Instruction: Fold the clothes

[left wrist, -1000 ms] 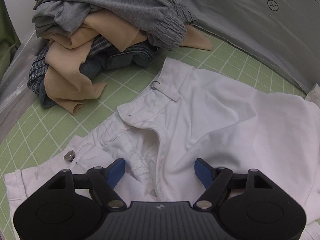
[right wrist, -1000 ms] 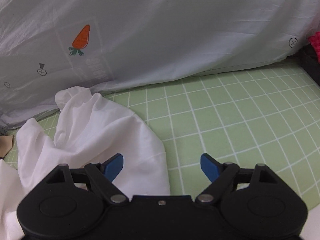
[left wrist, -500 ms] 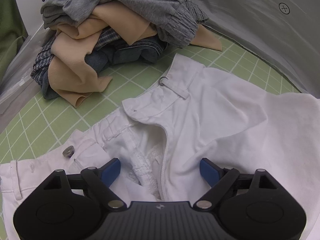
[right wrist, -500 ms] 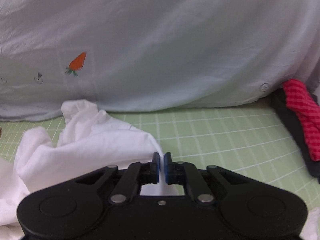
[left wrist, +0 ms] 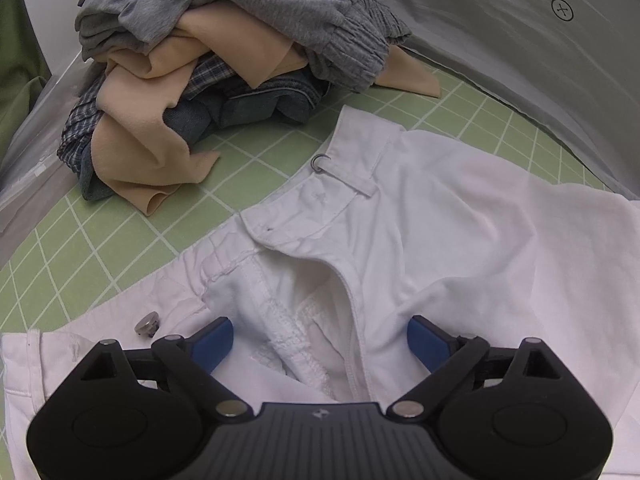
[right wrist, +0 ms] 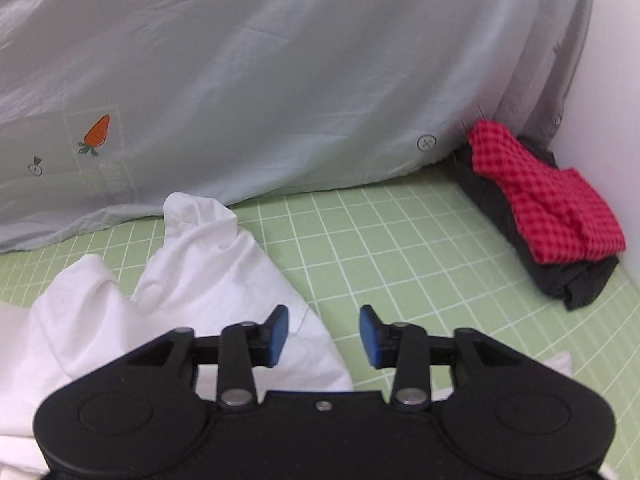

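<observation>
the left gripper [left wrist: 320, 340], tipped steeply down with jaws spreading wide and pinching nothing, hangs over the open fly of crumpled white trousers [left wrist: 460, 232] on the green grid mat [left wrist: 132, 240]. at eleven o'clock lies a soft heap of clothes [left wrist: 208, 60]. the right gripper [right wrist: 323, 334], jaws opening and empty, points beyond the trousers' leg [right wrist: 192, 280]; at two o'clock sits a folded red checked cloth [right wrist: 540, 196].

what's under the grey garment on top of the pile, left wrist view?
Under the grey garment show layers of beige cloth, a blue plaid piece and dark denim, all resting on the green grid mat. Anything deeper in the pile is covered.
</observation>
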A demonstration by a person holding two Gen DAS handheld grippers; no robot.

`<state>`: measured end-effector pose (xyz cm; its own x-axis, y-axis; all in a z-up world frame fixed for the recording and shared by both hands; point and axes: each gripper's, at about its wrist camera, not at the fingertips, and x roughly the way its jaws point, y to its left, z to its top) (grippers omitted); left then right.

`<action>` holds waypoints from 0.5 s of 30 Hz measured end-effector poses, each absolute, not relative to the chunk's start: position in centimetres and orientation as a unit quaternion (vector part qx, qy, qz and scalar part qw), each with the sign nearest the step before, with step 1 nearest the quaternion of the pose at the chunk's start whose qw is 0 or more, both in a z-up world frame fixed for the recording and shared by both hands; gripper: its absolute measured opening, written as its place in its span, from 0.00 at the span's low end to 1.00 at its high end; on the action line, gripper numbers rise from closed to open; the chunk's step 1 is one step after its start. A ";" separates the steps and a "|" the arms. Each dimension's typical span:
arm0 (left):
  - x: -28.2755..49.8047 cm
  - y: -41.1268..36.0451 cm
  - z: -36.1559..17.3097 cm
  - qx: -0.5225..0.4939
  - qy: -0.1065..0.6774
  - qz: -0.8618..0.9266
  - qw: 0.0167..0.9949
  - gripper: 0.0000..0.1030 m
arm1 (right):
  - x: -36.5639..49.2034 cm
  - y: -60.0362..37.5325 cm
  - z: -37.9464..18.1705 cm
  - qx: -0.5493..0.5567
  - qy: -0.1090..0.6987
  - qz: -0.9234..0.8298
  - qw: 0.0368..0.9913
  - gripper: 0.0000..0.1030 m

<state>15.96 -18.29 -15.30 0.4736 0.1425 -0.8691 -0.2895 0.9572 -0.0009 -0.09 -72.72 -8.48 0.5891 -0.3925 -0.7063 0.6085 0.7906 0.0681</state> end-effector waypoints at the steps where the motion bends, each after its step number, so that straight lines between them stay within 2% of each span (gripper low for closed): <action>1: 16.0 -18.3 -15.3 -0.075 0.497 0.128 0.855 0.93 | 0.1 -73.3 -9.2 0.176 0.352 -0.279 0.876 0.54; 2: 16.0 -18.3 -15.4 -0.076 0.497 0.130 0.855 0.94 | 0.5 -74.0 -9.7 0.197 0.351 -0.274 0.874 0.55; 6: 16.0 -18.3 -15.4 -0.077 0.495 0.133 0.855 0.95 | 3.0 -76.2 -12.3 0.259 0.350 -0.246 0.866 0.72; 8: 15.9 -18.3 -15.4 -0.077 0.495 0.134 0.855 0.95 | 5.3 -76.7 -13.6 0.259 0.378 -0.224 0.860 0.73; 13: 16.1 -18.3 -15.4 -0.080 0.498 0.137 0.853 0.96 | 8.9 -76.7 -15.4 0.238 0.416 -0.208 0.853 0.73; 14: 16.1 -18.3 -15.4 -0.081 0.498 0.137 0.852 0.96 | 9.3 -76.7 -15.6 0.237 0.423 -0.206 0.850 0.71; 15: 16.0 -18.3 -15.4 -0.081 0.498 0.138 0.852 0.96 | 9.4 -76.7 -15.7 0.238 0.428 -0.203 0.848 0.56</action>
